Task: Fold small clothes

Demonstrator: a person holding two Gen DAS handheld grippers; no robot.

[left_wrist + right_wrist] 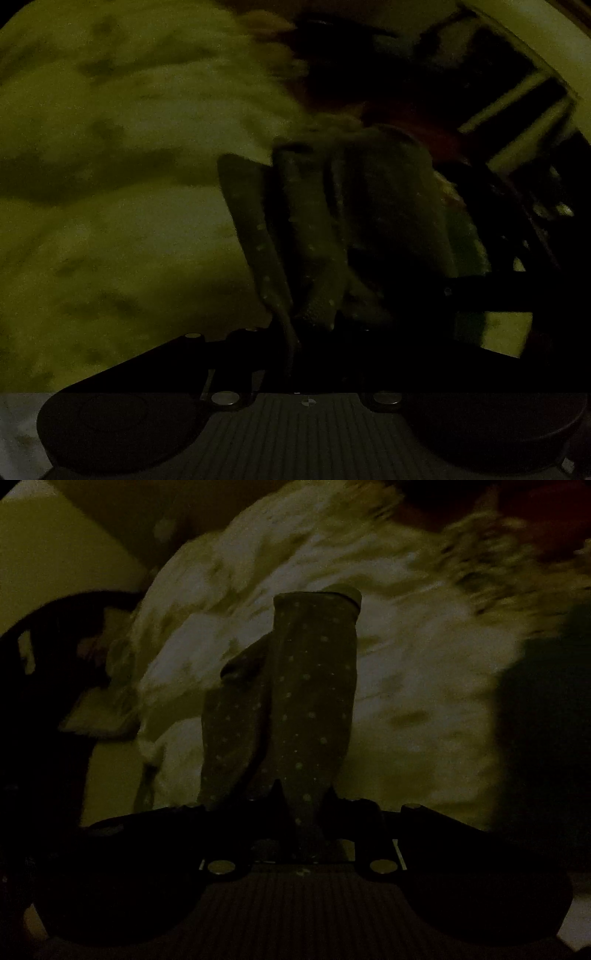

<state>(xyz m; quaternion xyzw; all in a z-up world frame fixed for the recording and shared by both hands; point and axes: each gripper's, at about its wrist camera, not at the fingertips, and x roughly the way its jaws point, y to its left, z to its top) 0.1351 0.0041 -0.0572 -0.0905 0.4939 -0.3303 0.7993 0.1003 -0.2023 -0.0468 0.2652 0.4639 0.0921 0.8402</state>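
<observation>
Right tool [304, 812] pinches the dotted dark garment [295, 701], cloth bunched between its jaws and standing up ahead of it. Left tool [295, 332] has the same dotted fabric [314, 229] draped over it, jaws too dark to say whether they grip. Beyond both, a pale rumpled bedcover [406, 664], all blurred and dim
</observation>
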